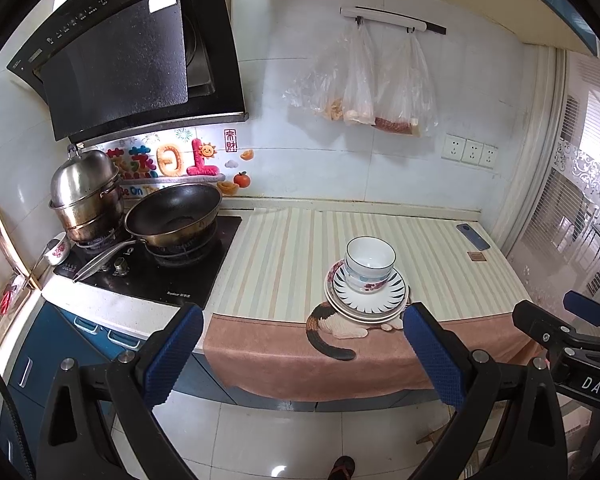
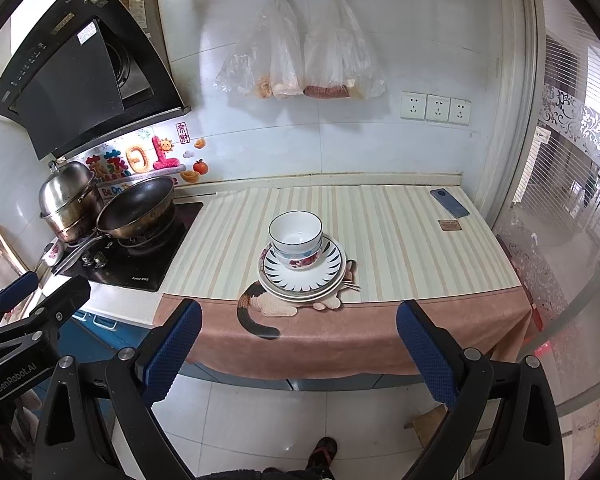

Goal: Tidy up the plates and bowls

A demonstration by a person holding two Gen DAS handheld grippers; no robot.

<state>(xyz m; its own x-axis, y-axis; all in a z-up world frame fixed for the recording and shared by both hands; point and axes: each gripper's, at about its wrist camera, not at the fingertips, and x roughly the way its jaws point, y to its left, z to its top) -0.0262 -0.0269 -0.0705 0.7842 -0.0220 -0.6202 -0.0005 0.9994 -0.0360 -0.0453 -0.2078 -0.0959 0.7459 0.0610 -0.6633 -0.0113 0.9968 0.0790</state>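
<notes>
Jaws on both our grippers stand wide apart and empty, the left gripper and right gripper held level, short of the worktop edge. Stacked bowls sit on stacked plates near the striped cloth's front. We read "DAS" and "GenRobot.AI" on the gripper bodies.
</notes>
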